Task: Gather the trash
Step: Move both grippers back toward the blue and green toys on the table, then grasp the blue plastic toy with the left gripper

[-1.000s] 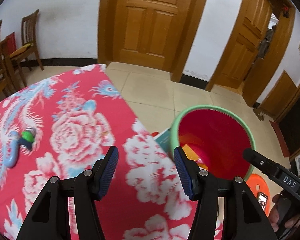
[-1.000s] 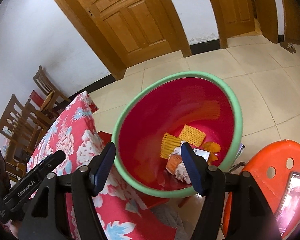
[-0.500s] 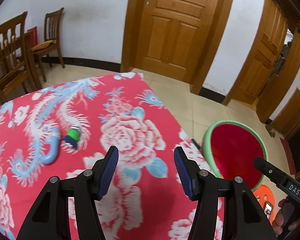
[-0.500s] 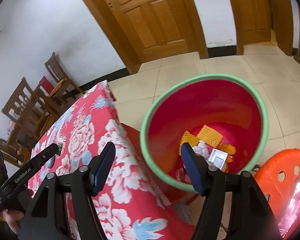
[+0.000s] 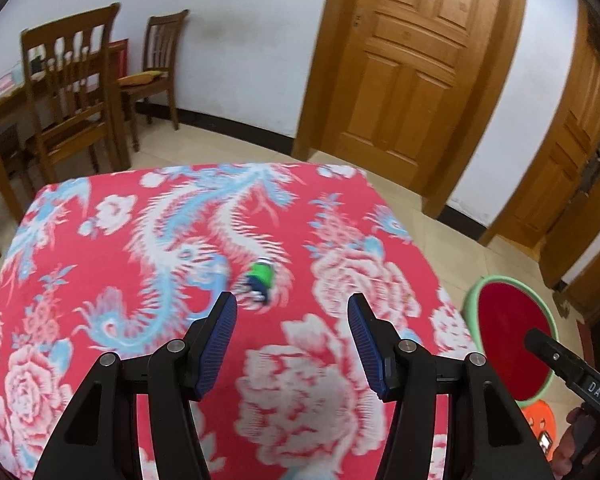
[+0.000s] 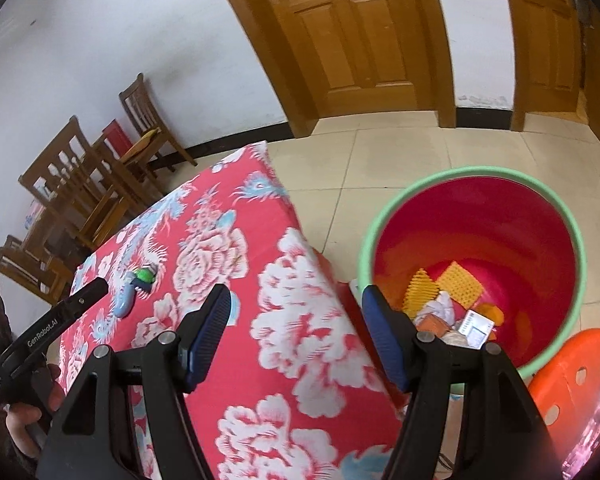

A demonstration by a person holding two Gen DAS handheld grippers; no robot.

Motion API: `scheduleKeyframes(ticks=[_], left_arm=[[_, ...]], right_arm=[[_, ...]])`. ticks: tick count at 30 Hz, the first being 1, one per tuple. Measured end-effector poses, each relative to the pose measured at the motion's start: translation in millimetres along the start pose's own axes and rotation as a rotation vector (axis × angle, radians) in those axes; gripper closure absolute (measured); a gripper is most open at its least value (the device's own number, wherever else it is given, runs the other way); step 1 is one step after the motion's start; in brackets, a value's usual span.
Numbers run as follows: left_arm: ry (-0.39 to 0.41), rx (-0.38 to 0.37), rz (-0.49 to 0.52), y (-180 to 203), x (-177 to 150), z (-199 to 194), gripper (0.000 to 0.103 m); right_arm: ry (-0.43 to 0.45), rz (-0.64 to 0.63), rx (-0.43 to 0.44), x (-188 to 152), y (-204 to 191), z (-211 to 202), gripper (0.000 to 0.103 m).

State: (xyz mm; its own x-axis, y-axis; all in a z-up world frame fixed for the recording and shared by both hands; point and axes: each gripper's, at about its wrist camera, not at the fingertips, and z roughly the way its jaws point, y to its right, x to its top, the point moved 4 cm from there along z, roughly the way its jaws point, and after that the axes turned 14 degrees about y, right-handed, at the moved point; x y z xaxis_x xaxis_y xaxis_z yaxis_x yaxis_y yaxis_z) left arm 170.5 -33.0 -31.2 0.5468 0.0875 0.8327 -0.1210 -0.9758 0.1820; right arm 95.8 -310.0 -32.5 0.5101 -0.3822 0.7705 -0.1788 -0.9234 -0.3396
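A small green and blue piece of trash (image 5: 261,278) lies on the red flowered tablecloth (image 5: 140,248), just beyond my left gripper (image 5: 292,320), which is open and empty above the cloth. It also shows in the right wrist view (image 6: 144,276). My right gripper (image 6: 296,316) is open and empty over the table's right edge. The red bin with a green rim (image 6: 476,216) stands on the floor to the right and holds yellow mesh pieces, paper and wrappers (image 6: 452,300). The bin also shows in the left wrist view (image 5: 512,320).
An orange plastic stool (image 6: 572,392) with a phone on it stands by the bin. Wooden chairs (image 5: 80,92) and another table stand at the back left. Wooden doors (image 5: 408,72) line the far wall. The floor is tiled.
My left gripper has swung left from the bin to face the table, so the green trash now lies just ahead of it. My right gripper has pulled back from over the bin toward the table edge.
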Motion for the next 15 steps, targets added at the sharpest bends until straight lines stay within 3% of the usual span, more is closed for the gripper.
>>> scheduleKeyframes(ticks=[15], left_arm=[[-0.042, 0.112, -0.019, -54, -5, 39, 0.044]], right_arm=[[-0.039, -0.044, 0.027, -9, -28, 20, 0.034]])
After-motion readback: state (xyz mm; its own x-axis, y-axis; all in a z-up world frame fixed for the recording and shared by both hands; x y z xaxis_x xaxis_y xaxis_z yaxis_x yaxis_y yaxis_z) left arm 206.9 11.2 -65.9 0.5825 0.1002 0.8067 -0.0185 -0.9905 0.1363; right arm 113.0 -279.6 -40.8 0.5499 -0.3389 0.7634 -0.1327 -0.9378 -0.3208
